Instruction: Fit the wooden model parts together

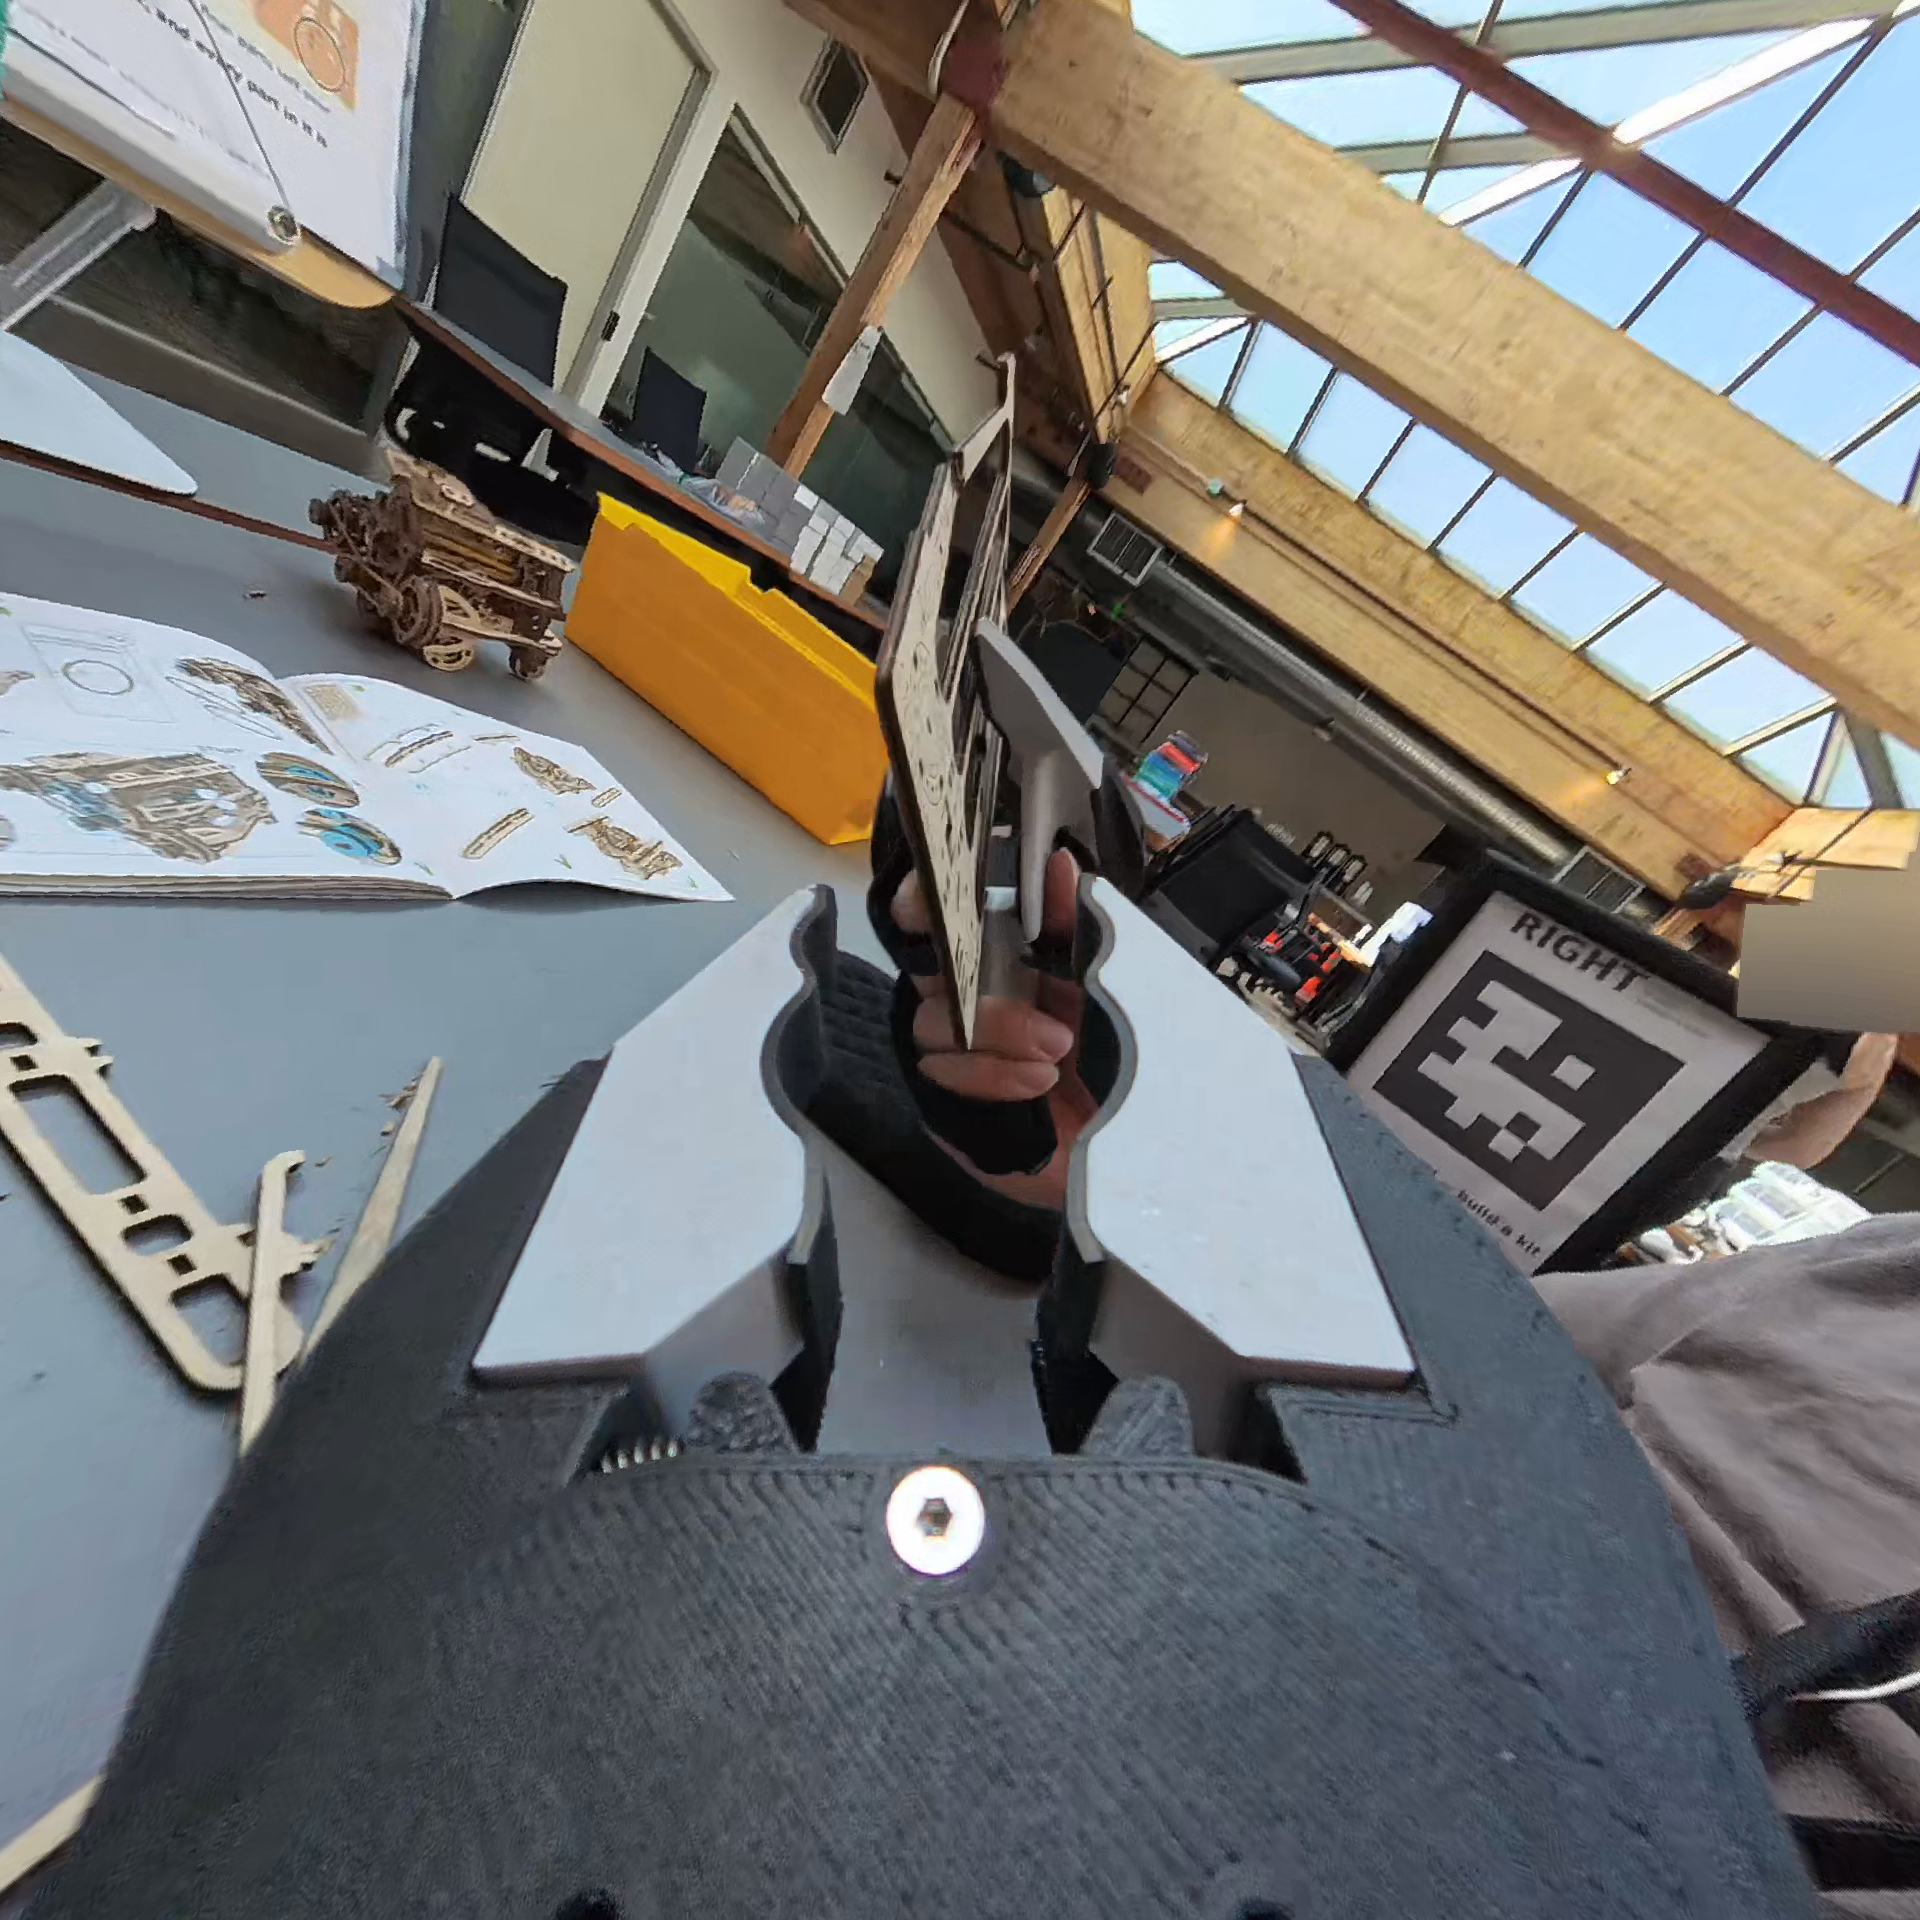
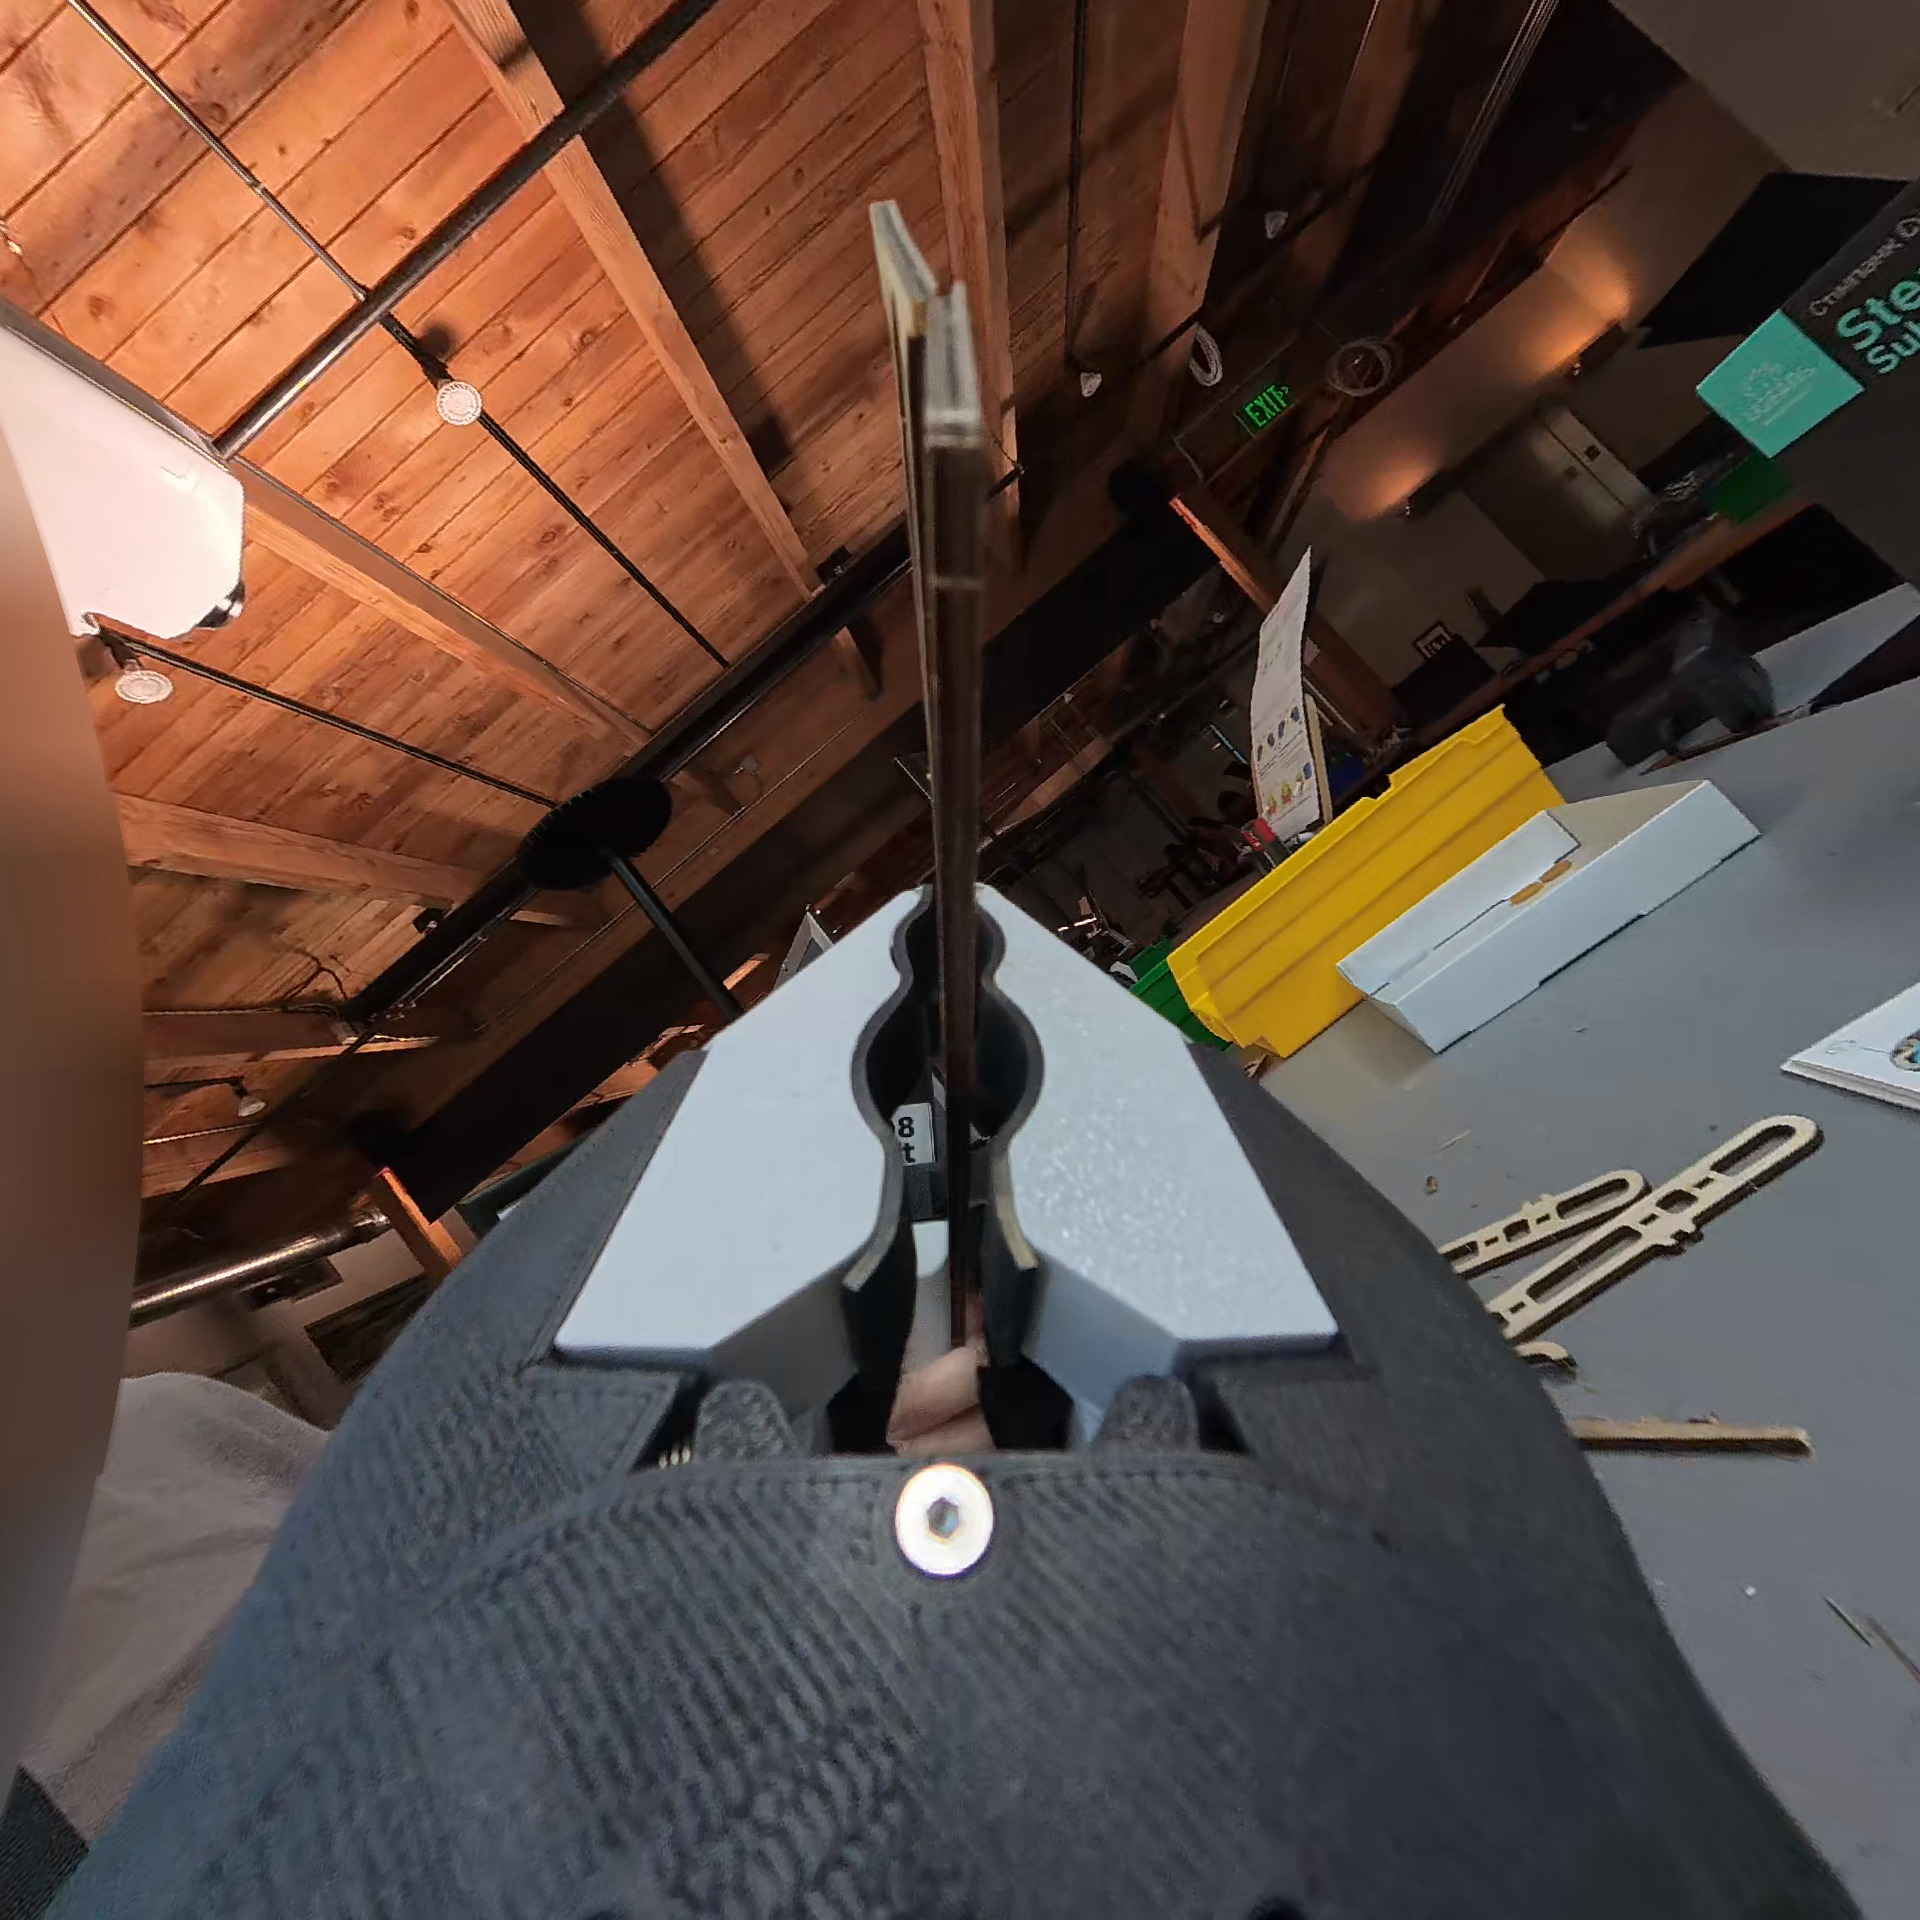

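Note:
My left gripper (image 1: 951, 914) is open and empty, tilted up above the grey table (image 1: 623, 987). Just beyond its fingertips, a gloved hand (image 1: 987, 1091) holds my right gripper (image 1: 971, 675), which is shut on a thin laser-cut wooden sheet (image 1: 940, 727) standing upright. In the right wrist view the right gripper (image 2: 951, 914) pinches that sheet (image 2: 951, 623) edge-on, and the sheet sticks up well past the fingertips. The left gripper is not touching the sheet.
An assembled wooden model vehicle (image 1: 447, 582), an open instruction booklet (image 1: 312, 769) and a yellow bin (image 1: 727, 675) sit on the table. Leftover wooden frame strips (image 1: 125, 1195) lie at the left, and more strips (image 2: 1621, 1216) lie near a white box (image 2: 1538, 914). My hands' fingertips stand some 7 cm from each other.

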Available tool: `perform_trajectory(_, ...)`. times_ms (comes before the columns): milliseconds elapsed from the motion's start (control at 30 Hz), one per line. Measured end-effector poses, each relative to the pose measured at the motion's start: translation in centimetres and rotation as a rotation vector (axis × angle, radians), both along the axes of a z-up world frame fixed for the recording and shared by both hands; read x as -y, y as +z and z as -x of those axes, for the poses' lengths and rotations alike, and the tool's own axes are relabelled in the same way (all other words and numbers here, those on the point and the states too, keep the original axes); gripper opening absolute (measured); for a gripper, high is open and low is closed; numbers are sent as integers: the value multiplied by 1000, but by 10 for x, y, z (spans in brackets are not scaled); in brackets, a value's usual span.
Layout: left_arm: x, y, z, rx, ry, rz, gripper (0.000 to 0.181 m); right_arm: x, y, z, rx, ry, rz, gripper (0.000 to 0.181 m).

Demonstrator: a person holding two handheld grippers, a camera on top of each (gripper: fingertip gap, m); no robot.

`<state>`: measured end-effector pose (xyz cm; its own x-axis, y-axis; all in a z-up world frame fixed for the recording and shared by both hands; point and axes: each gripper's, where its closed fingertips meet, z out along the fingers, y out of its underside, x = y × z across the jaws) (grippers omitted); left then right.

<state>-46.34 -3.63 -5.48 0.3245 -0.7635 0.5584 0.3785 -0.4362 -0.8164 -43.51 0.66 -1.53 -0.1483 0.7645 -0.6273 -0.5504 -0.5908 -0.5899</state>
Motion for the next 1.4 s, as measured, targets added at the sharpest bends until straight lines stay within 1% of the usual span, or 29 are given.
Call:
perform_trajectory(33,-1,5,-3,54,-15,-5,35,1,2,4,-6,5,-12,0)
perform_trajectory(100,-8,4,-5,69,-12,-6,14,1,3,8,-5,9,-32,0)
perform_trajectory(133,-9,5,-6,72,-17,-28,0,1,1,10,6,17,-43,0)
perform_trajectory(200,-10,7,-5,76,-44,-50,0,1,0,10,27,20,-68,0)
perform_trajectory(233,-11,8,-4,63,-59,-47,0,0,-4,9,63,13,-75,8)
perform_trajectory(267,-13,8,-2,39,-72,-41,0,-3,-8,7,113,-8,-80,26)
perform_trajectory(300,-14,8,2,8,-92,-31,0,-6,-12,1,159,-41,-88,37)
perform_trajectory(333,-14,8,7,-32,-122,-15,0,-10,-15,-8,203,-83,-101,42)
perform_trajectory(367,-14,8,12,-87,-158,5,0,-16,-19,-18,261,-136,-105,45)
perform_trajectory(433,-15,6,24,-238,-206,30,0,-29,-25,-42,382,-235,-144,60)
perform_trajectory(500,-21,3,39,-423,-192,13,0,-38,-22,-64,507,-316,-265,60)
perform_trajectory(533,-23,4,45,-495,-183,2,0,-39,-19,-69,569,-316,-326,59)
perform_trajectory(633,-17,5,51,-673,-246,-8,0,-34,-4,-72,698,-274,-494,58)
perform_trajectory(733,-21,2,64,-862,-255,-43,0,-33,-2,-66,789,-197,-579,55)
perform_trajectory(767,-24,4,69,-903,-257,-63,0,-33,-2,-62,791,-169,-591,54)
perform_trajectory(833,-17,13,72,-921,-324,-147,0,-29,-5,-48,772,-90,-607,53)
perform_trajectory(900,-18,20,80,-965,-320,-238,0,-21,-8,-34,723,16,-617,54)
perform_trajectory(933,-19,24,83,-974,-308,-275,0,-18,-9,-28,685,62,-602,54)
perform_trajectory(1000,-18,36,86,-937,-295,-321,0,-11,-11,-17,615,147,-562,56)
perform_trajectory(1100,-12,51,89,-853,-288,-374,0,-10,-18,-2,584,155,-571,56)
perform_trajectory(1167,-5,57,90,-806,-306,-418,0,-3,-16,11,567,164,-610,54)
perform_trajectory(1200,-1,59,90,-779,-319,-443,0,-2,-14,18,568,149,-630,50)
perform_trajectory(1233,2,62,91,-754,-323,-465,0,0,-11,23,577,135,-658,38)
perform_trajectory(1267,3,65,93,-731,-313,-484,0,7,-8,28,575,151,-704,18)
perform_trajectory(1300,2,68,96,-708,-296,-496,0,14,-5,31,576,172,-749,2)
perform_trajectory(1367,0,73,105,-646,-270,-479,2,21,3,37,580,138,-827,0)
perform_trajectory(1400,-1,74,111,-613,-270,-443,10,24,7,40,594,111,-873,0)
